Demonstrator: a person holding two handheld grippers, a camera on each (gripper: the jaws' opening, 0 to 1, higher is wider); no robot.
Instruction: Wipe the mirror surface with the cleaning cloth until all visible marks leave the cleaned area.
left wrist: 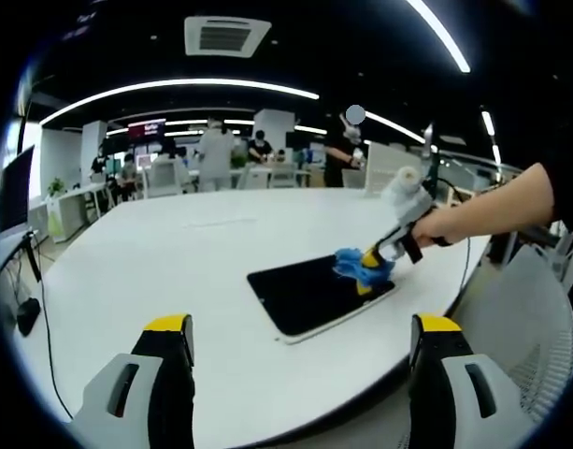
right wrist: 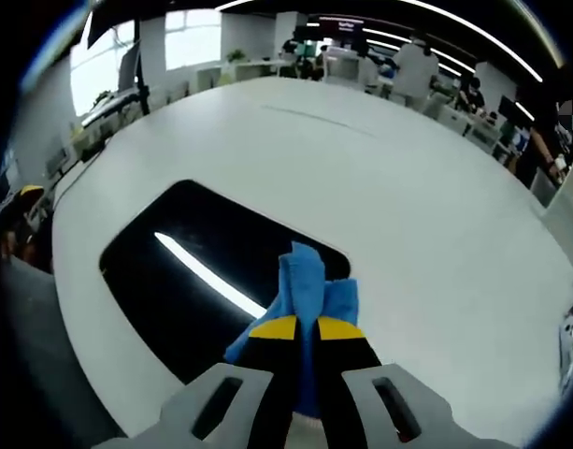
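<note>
Mirror (left wrist: pixel 312 292) lay flat on the white bench (left wrist: pixel 174 281). Right gripper (right wrist: pixel 305 329), jaws clenched on the blue cloth (right wrist: pixel 305 285), pressed it onto the mirror's edge. Left gripper (left wrist: pixel 303 339) hung near the mirror, jaws released.

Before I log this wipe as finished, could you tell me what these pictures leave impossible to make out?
- Marks on the mirror: in both views it is dark and reflects a ceiling light, so smudges cannot be judged.
- Mirror under the blue cleaning cloth: covered by the cloth and the right gripper in the right gripper view.
- Mirror's near edge: hidden by the gripper body there.
- Left gripper: open, holding nothing.
</note>
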